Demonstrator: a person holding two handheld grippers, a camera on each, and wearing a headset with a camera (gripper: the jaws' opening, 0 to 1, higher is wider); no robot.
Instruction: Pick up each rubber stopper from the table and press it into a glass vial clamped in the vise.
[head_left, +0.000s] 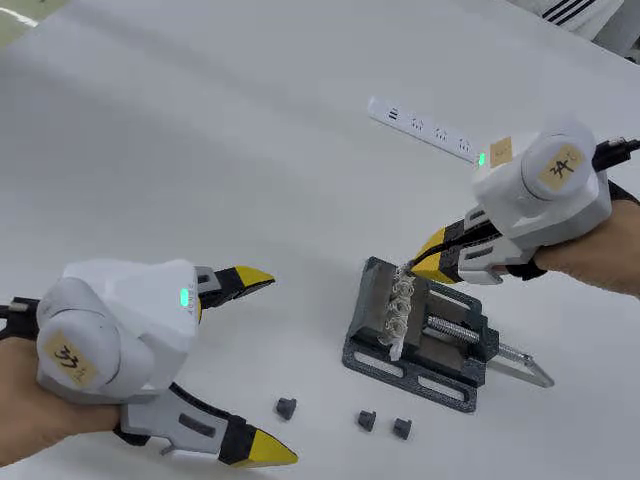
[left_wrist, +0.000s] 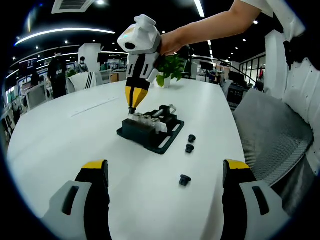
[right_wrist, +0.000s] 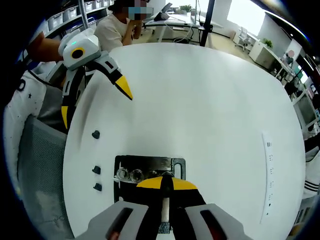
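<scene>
Rubber stoppers, dark grey, three in count: we note them loose on the white table, near the front of the vise and apart from it, one off to the left and two close together. The vise is black, its screw handle pointing right. A row of clear glass vials stands upright between its jaws.

Right gripper: yellow tips pressed together, directly over the far end of the vial row. Whether anything small is pinched between them we cannot tell. In its own view the closed tips cover part of the row; two open vial mouths show to their left.

Left gripper: jaws spread wide and empty, low over the table left of the stoppers. Nothing lies between it and the nearest stopper.

Surface: plain white, matte and rounded. A white power strip lies flat well beyond the vise.

Room, from the gripper views: open office, ceiling strip lights, desks, a green plant past the table's far edge, people standing in the background. A grey mesh chair sits at the table edge. A seated person is at the far side.
</scene>
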